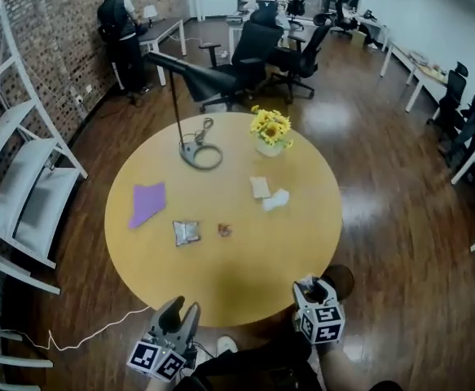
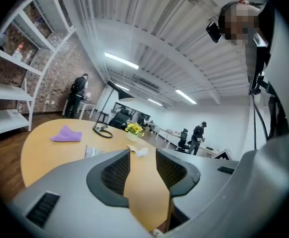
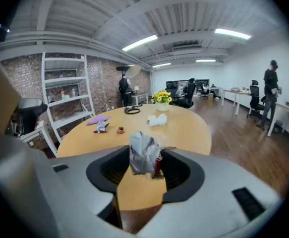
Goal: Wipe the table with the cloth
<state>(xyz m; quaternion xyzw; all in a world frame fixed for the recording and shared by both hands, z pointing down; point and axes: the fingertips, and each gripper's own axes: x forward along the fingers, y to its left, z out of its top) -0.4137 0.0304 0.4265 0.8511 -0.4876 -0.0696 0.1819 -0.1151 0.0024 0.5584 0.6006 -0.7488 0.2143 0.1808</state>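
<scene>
While the jaws of the right gripper [image 3: 144, 171] pinch a crumpled silver foil wrapper [image 3: 143, 155] and those of the left gripper [image 2: 142, 170] stand spread and empty, we judge wiping not yet begun; the next move calls for grasping the purple fabric cloth [image 1: 147, 203] lying at the left of the round yellow wooden counter [image 1: 245, 275].

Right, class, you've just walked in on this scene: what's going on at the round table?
A person at the near edge of the round table holds a tool in each hand. The right tool is shut on a crumpled silver wrapper. The left tool is open and empty. The purple cloth lies untouched on the table's left side, so wiping has not begun. Another wrapper, a small red scrap and white tissues lie on the tabletop.
</scene>
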